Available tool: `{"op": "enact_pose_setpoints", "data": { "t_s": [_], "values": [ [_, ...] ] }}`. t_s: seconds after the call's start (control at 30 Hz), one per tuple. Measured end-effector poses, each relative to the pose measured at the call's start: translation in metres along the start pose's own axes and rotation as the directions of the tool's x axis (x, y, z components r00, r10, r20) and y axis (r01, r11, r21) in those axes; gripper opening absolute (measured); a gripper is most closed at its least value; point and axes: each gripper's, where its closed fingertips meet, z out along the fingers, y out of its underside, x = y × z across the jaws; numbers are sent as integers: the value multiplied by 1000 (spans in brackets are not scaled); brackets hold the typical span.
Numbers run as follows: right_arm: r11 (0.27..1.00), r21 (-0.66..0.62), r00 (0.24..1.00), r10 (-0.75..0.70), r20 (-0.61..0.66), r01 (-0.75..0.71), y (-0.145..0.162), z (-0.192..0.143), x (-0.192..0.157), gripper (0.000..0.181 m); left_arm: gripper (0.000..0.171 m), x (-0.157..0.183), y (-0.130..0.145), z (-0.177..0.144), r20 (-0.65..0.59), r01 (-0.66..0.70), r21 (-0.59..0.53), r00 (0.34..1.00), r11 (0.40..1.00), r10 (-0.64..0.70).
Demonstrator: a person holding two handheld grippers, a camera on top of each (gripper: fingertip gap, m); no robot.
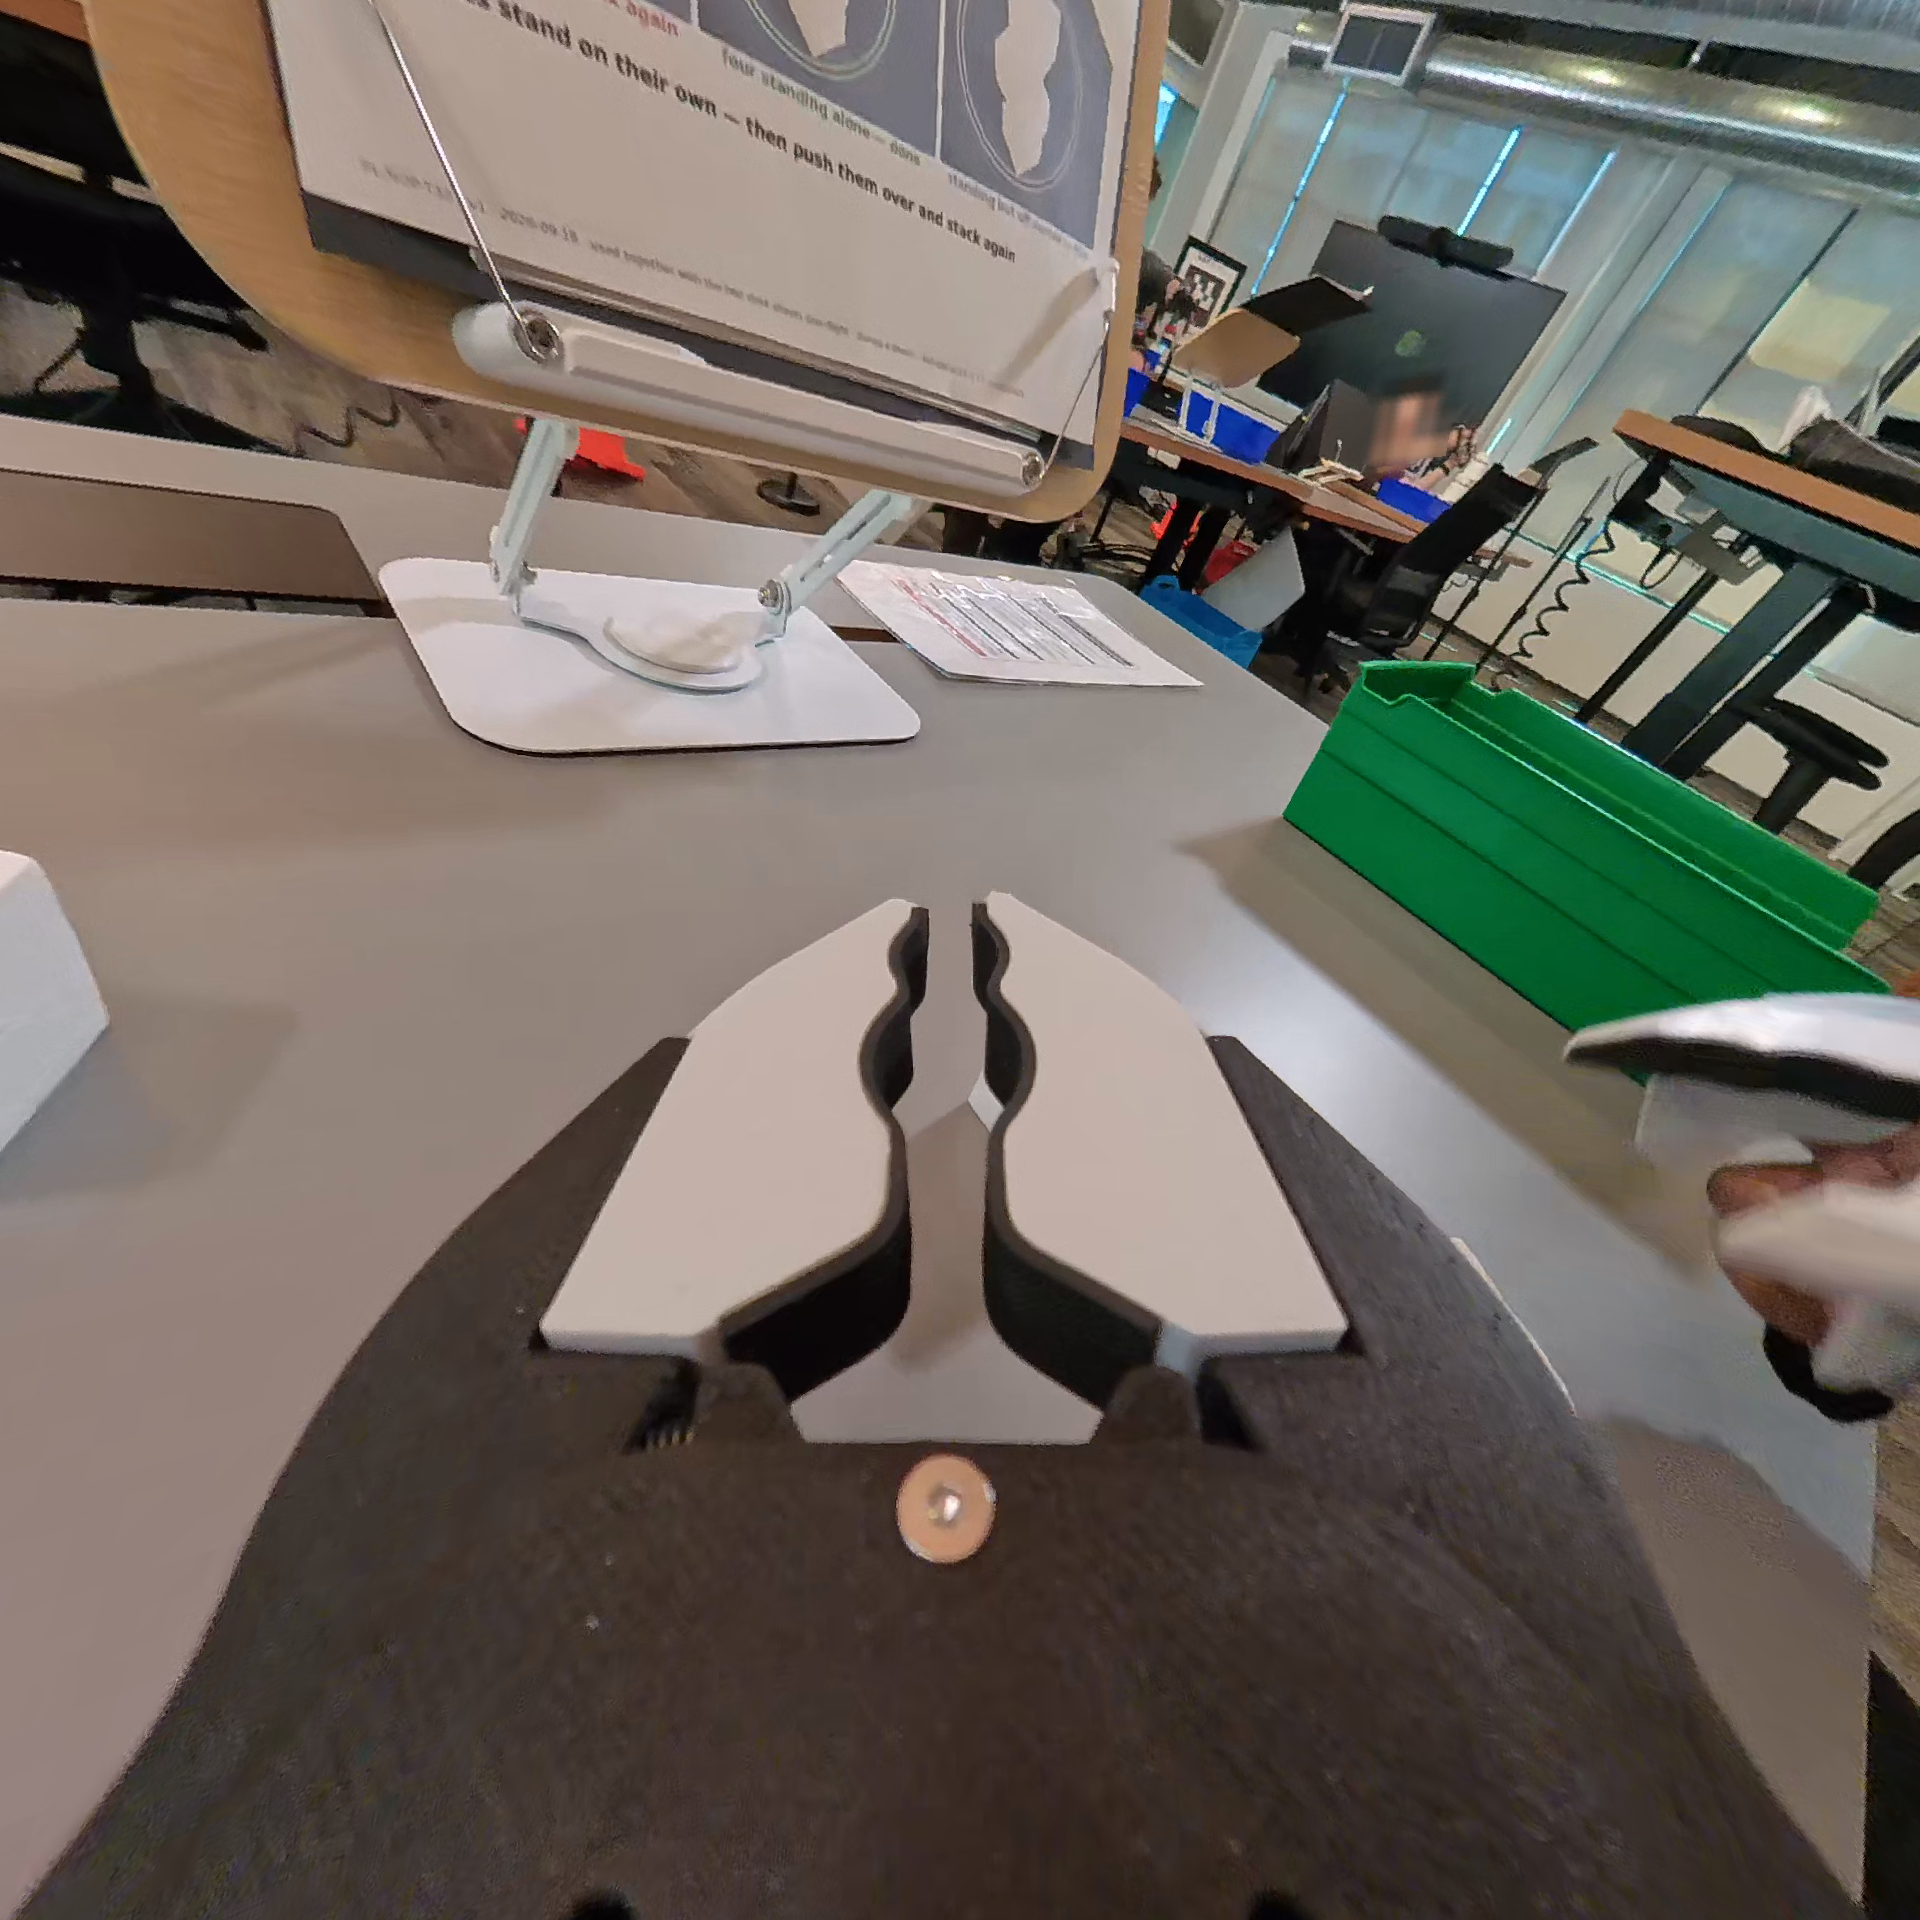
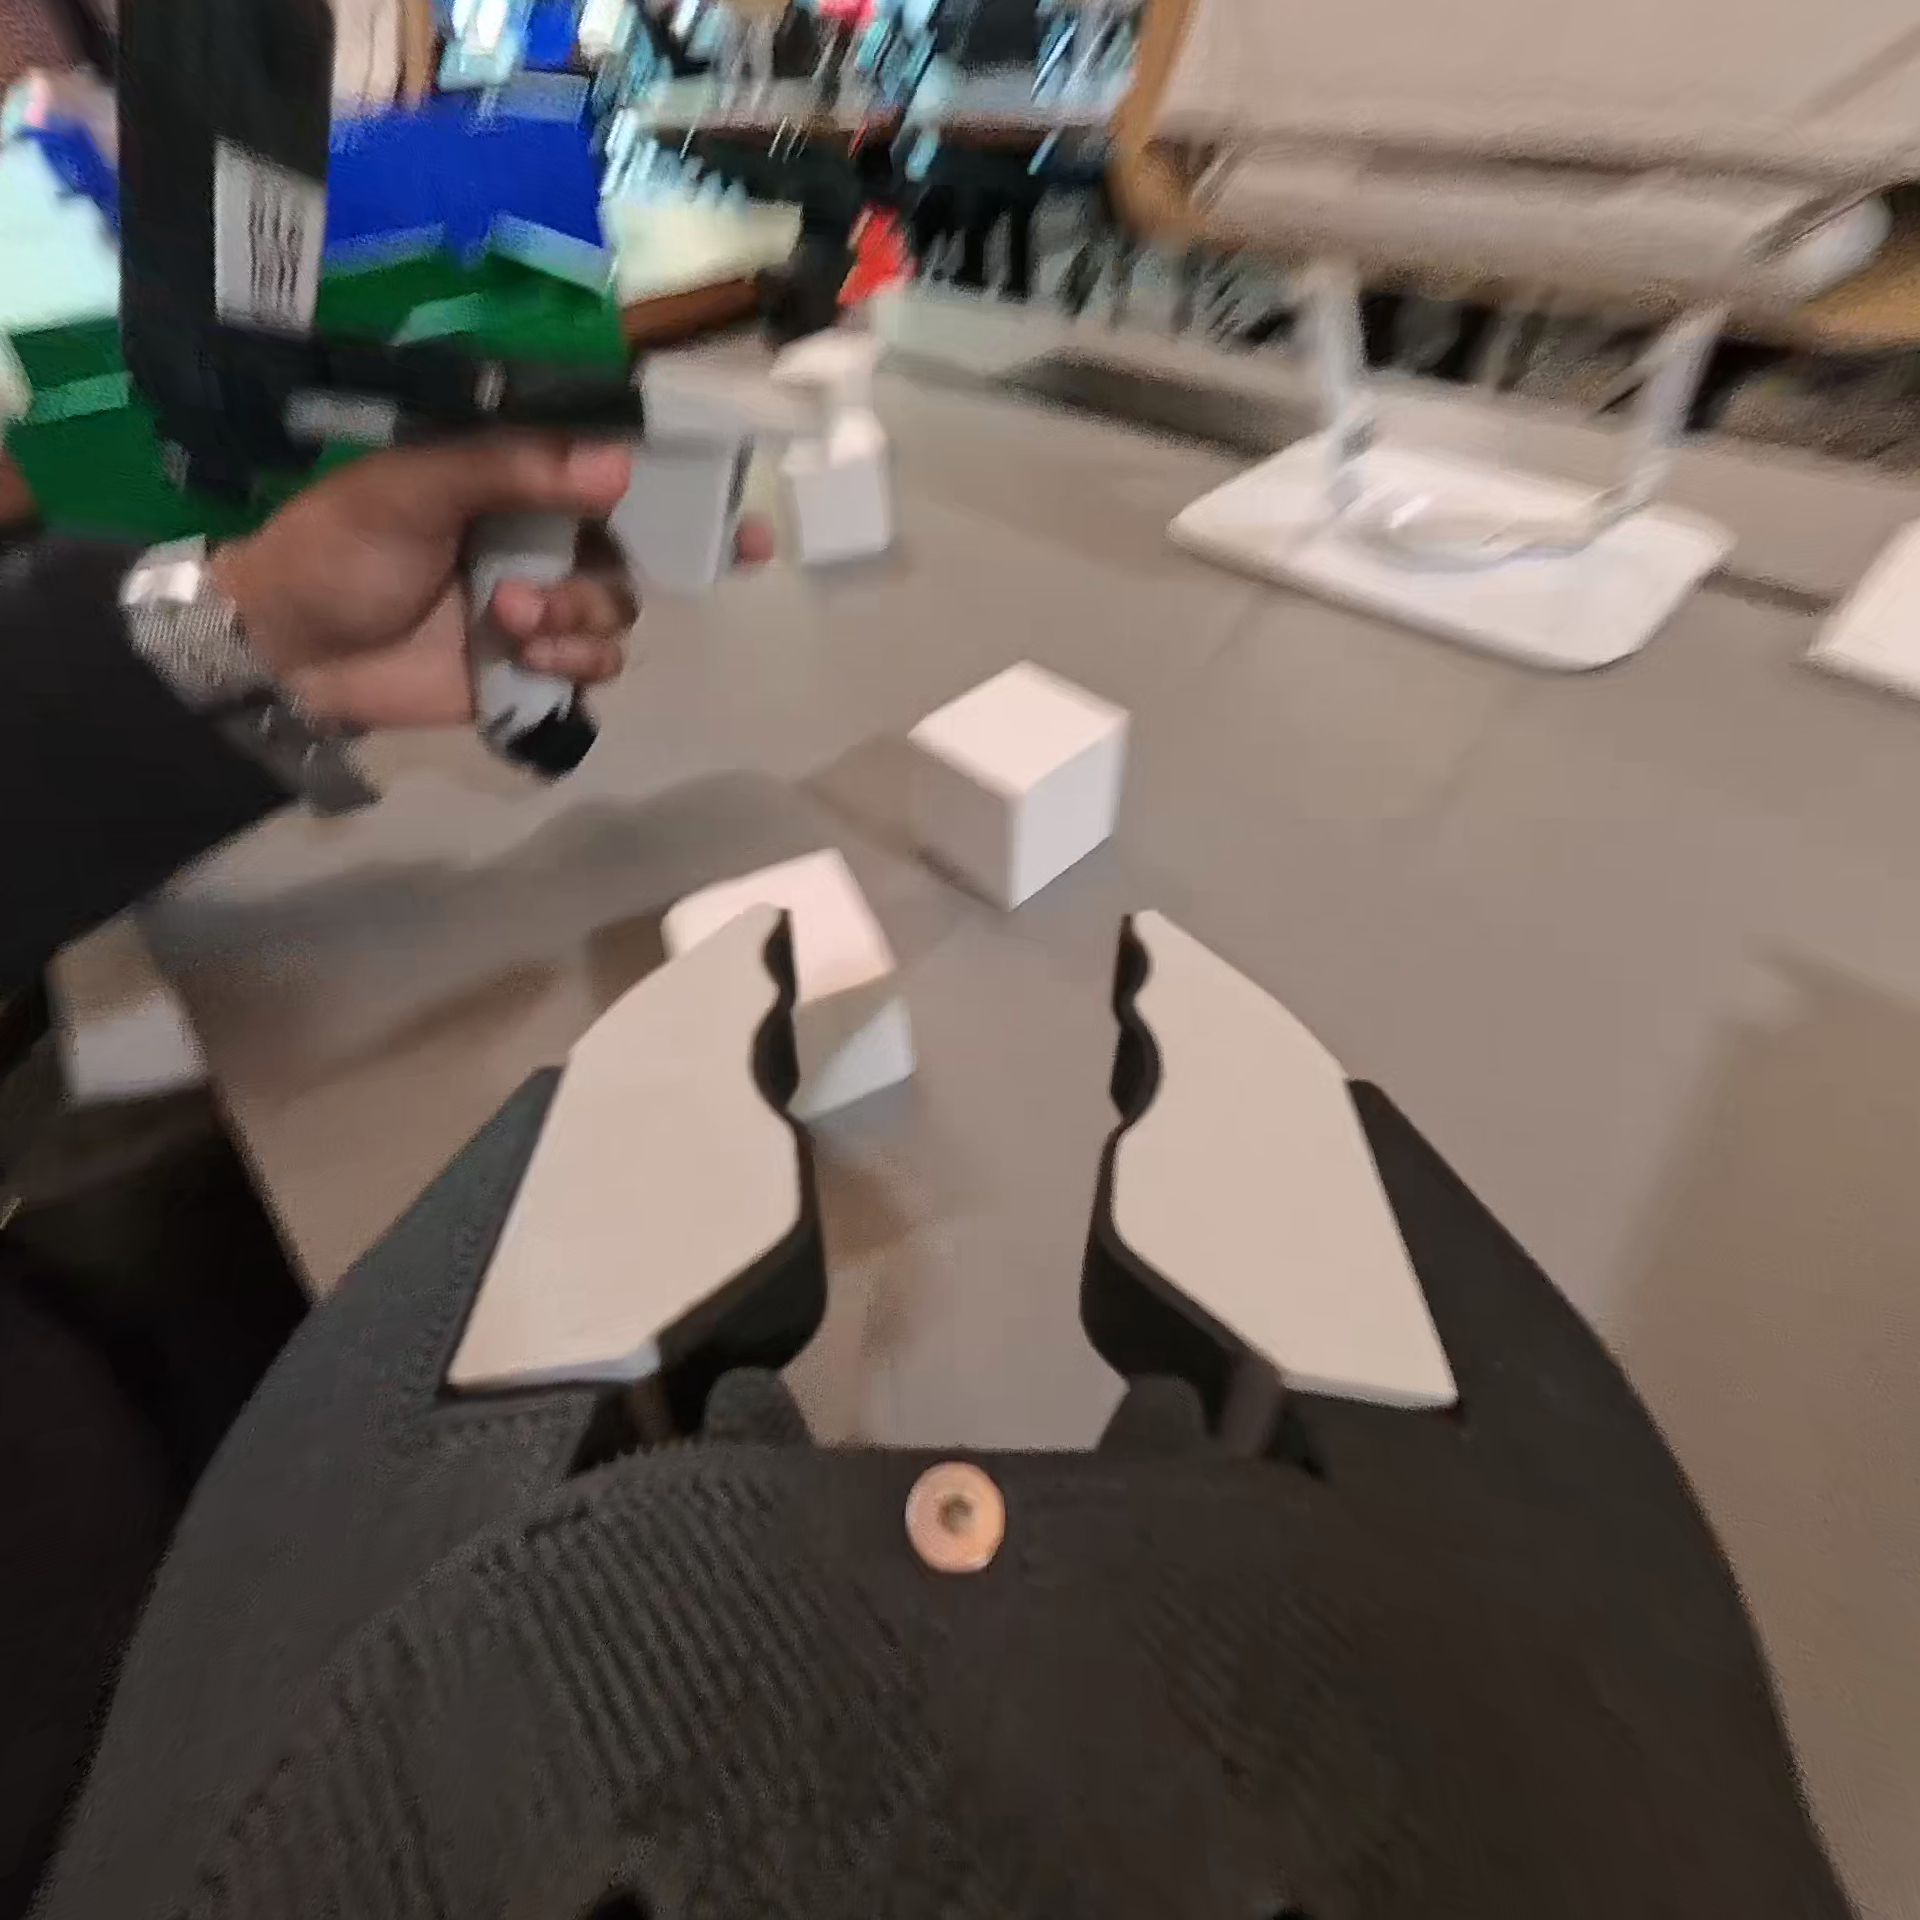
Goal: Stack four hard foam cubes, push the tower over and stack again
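I note my left gripper nearly closed and empty over the grey table, my right gripper wide open and empty above a white cube.

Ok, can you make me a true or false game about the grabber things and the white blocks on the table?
1. The right gripper has its fingers spread wide apart. True.
2. The left gripper is squeezing a white block. False: there is only a thin gap between its fingers and nothing in it.
3. A white cube sits on the grey table ahead of the right gripper. True.
4. The bin at the table's edge is red. False: it is green.
5. A tilted block lies by the right gripper's left fingertip. True.
6. The document stand holds no paper. False: a printed sheet rests on it.
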Motion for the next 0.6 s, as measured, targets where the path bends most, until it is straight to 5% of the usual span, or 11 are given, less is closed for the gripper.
{"op": "enact_pose_setpoints", "data": {
  "t_s": [0.07,0.17,0.3,0.6],
  "values": [
    [984,175,993,52,-104,-34,-28,-22,25,47,8,5,0,5,-31,13,-4,999,1000,-13],
    [940,290,972,216,-96,-180,-34,-48,47,55,8,8,-6,15,-42,-3,13,999,1000,4],
    [899,283,930,364,-58,-334,-21,-60,54,64,8,13,-10,30,-50,-21,26,998,999,23],
    [964,112,952,259,-163,-243,12,-55,34,67,13,6,-21,63,-36,-151,49,988,987,153]
  ]
}}
